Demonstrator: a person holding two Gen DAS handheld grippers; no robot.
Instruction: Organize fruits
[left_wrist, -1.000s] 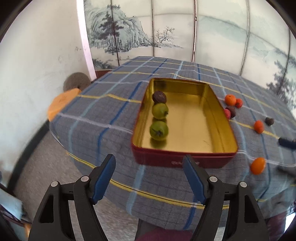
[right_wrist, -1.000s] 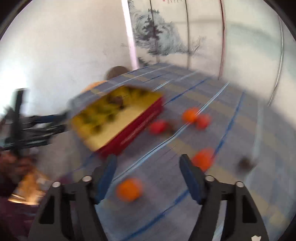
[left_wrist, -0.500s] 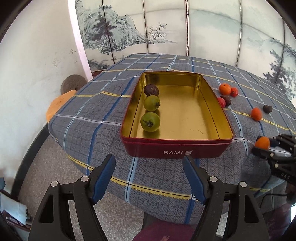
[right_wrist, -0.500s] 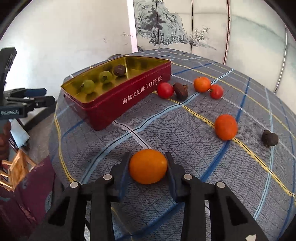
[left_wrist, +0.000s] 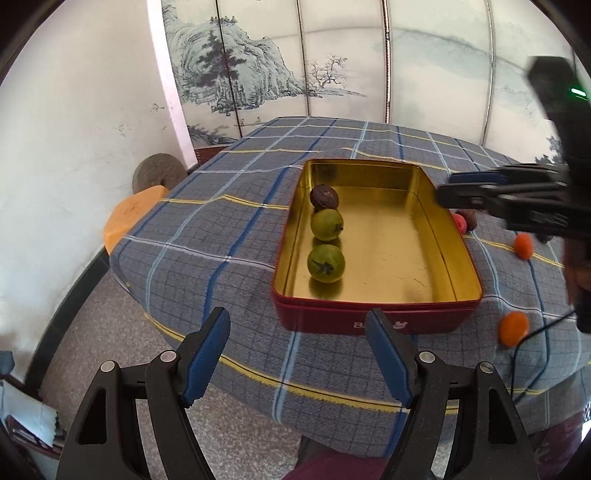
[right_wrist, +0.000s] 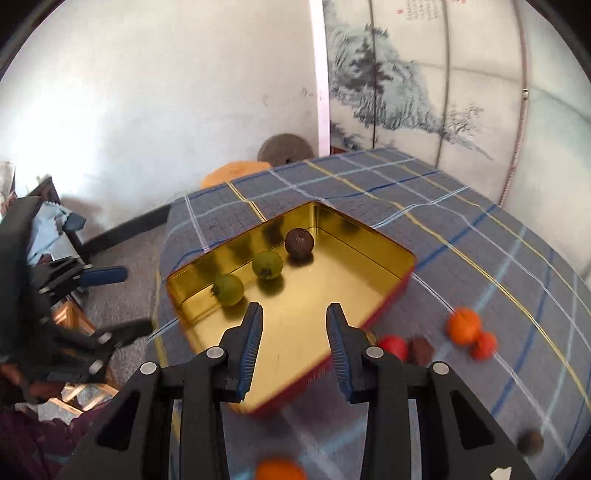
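A red rectangular metal tin with a gold inside (left_wrist: 373, 321) sits on the blue-grey plaid tablecloth (left_wrist: 221, 229). In the left wrist view its long axis runs away from the camera, with a short lettered end wall facing the left gripper (left_wrist: 297, 332). In the right wrist view the tin lies on a diagonal, one corner pointing towards the wall. Along one long wall inside it is a straight row parallel to that axis: a green round fruit (left_wrist: 326, 264), a second green fruit (left_wrist: 327, 225) and a dark brown wrinkled fruit (left_wrist: 324, 196) at the far end. The left gripper hangs off the table's edge with its jaws wide apart and empty. The right gripper (right_wrist: 293, 314) hovers over the tin's open side, its blue pads (right_wrist: 251, 343) drawn in to a narrow gap with nothing between them. Loose on the cloth beside the tin are an orange round fruit (right_wrist: 463, 326), a small red fruit (right_wrist: 393, 347) and another orange fruit (left_wrist: 513, 328) near the table's edge.
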